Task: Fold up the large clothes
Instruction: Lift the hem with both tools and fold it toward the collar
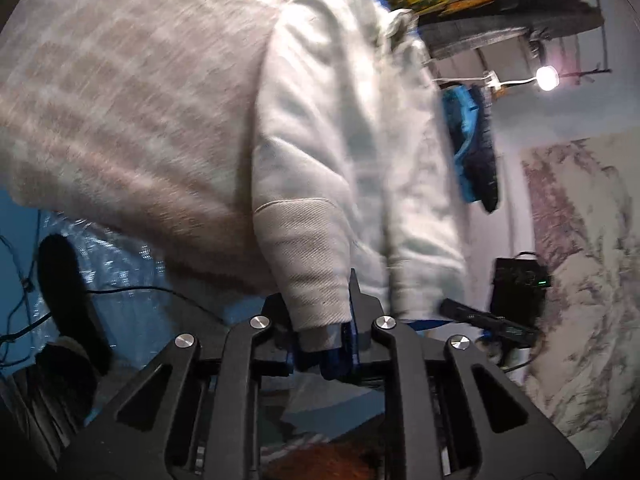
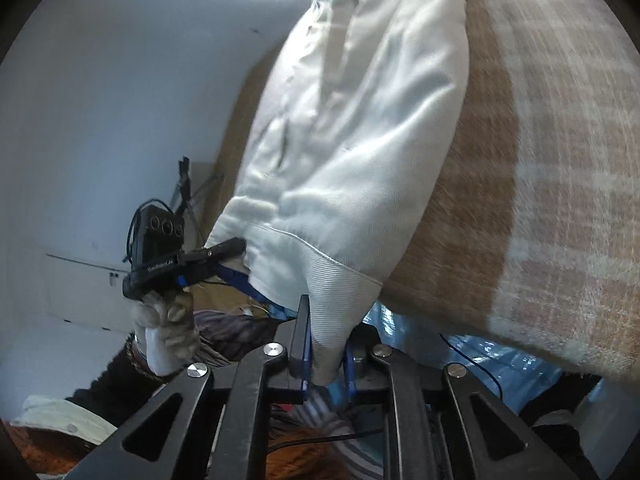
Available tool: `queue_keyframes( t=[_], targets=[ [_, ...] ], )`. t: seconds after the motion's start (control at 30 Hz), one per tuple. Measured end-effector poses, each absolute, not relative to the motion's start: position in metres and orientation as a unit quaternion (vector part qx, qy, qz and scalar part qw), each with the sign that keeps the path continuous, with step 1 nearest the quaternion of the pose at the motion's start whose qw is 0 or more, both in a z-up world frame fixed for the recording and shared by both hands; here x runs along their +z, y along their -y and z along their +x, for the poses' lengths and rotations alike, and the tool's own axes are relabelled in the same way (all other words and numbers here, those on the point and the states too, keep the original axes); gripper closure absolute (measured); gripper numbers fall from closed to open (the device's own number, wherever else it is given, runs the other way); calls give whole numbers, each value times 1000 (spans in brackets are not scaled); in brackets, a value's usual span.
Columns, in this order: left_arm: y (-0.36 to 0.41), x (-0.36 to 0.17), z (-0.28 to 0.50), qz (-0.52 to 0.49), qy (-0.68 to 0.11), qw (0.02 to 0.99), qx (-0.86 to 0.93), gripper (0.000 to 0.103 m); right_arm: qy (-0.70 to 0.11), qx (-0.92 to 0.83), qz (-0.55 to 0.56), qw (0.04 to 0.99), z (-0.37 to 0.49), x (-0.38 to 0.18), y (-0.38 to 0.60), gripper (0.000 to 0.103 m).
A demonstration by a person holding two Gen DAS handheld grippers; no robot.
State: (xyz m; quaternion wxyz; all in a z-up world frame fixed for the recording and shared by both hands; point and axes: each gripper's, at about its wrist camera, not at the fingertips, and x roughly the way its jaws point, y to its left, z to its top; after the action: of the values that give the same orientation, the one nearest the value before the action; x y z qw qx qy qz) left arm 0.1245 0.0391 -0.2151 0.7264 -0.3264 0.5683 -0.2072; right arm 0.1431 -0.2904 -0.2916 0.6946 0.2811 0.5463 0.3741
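Observation:
A pale white sweatshirt hangs lifted in front of a beige checked blanket. In the left wrist view its ribbed hem runs down between the black fingers of my left gripper, which is shut on it. In the right wrist view the same garment hangs down, and my right gripper is shut on its ribbed hem. The other gripper shows at the left of that view, held by a gloved hand, its tips at the garment's edge.
The blanket fills the right of the right wrist view, with blue plastic sheeting below it. A lamp, hanging clothes and a patterned cloth show right of the sweatshirt. Black cables trail at lower left.

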Motion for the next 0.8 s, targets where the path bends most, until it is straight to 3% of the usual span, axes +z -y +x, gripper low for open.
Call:
queue_keyframes(
  t=[0.43,0.8],
  targets=[
    [-37,-162,176,-408,-504,726,-230,88,-482,374,363,705,159,-252,321,94],
    [-16,-158,268,-427,-466,749,-198,88,-438,329,386,742,254,-225,339,94]
  ],
)
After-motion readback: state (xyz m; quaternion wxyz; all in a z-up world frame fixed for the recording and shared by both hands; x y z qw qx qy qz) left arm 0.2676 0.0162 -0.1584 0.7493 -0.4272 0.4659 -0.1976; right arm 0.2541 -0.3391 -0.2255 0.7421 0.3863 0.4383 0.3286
